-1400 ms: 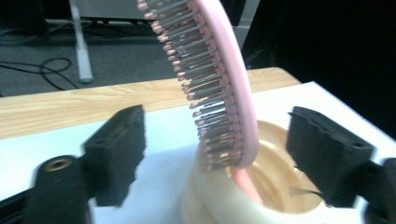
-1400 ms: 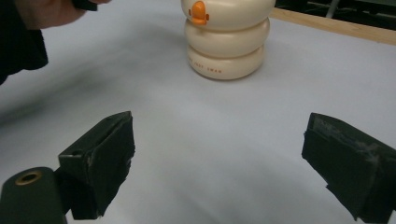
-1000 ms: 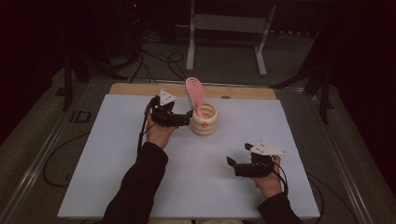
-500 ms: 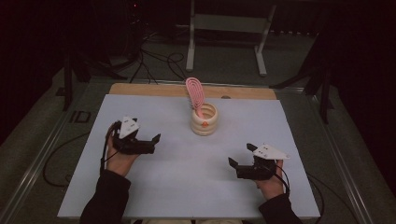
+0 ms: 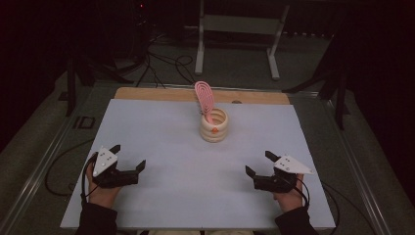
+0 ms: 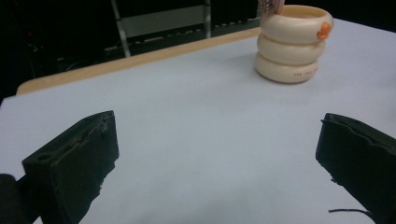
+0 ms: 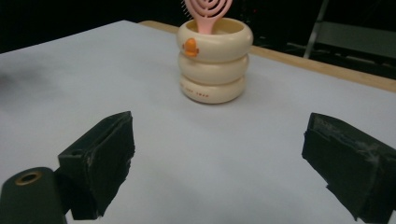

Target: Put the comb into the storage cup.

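A cream ribbed cup with an orange mark stands upright at the table's middle back; it also appears as the cream cup and the cup in the gripper views. A pink looped brush stands in it, its head leaning back and left, and the brush sticks out of the rim. My left gripper rests open near the front left, nothing between its jaws. My right gripper rests open near the front right, also holding nothing. Both point toward the cup from well short of it.
The white table top has a wooden strip along its far edge. Beyond it stand a metal frame and floor cables. A cable trails off the table's left side.
My left gripper has drawn back from beside the cup to the front left of the table, leaving the brush standing in the cup. My right gripper has barely moved.
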Demonstrator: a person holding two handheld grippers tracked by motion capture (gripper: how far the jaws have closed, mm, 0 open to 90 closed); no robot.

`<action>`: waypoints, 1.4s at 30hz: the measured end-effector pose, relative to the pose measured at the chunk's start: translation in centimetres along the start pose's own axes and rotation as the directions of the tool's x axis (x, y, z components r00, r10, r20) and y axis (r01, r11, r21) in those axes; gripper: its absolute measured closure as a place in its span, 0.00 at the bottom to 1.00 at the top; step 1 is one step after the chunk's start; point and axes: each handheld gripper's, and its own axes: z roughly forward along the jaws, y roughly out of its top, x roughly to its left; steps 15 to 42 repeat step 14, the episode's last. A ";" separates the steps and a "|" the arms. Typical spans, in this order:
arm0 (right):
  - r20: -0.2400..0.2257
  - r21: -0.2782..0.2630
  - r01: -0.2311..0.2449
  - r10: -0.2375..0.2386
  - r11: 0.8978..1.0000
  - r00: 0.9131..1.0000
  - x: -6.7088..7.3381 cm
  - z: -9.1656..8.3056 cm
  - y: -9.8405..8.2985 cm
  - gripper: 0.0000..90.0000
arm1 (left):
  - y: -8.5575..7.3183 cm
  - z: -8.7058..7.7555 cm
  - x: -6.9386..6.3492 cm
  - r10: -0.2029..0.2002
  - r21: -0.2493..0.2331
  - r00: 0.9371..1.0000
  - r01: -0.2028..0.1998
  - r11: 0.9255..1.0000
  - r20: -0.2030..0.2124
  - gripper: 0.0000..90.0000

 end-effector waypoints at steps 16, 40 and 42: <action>0.026 -0.041 -0.003 0.004 0.999 1.000 -0.6 -0.9 -0.7 0.10 | -1.9 -1.5 0.5 -0.014 -0.026 1.000 0.014 1.000 -0.009 0.00; 0.026 -0.041 -0.003 0.004 0.999 1.000 -0.6 -0.9 -0.7 0.10 | -1.9 -1.5 0.5 -0.014 -0.026 1.000 0.014 1.000 -0.009 0.00; 0.026 -0.041 -0.003 0.004 0.999 1.000 -0.6 -0.9 -0.7 0.10 | -1.9 -1.5 0.5 -0.014 -0.026 1.000 0.014 1.000 -0.009 0.00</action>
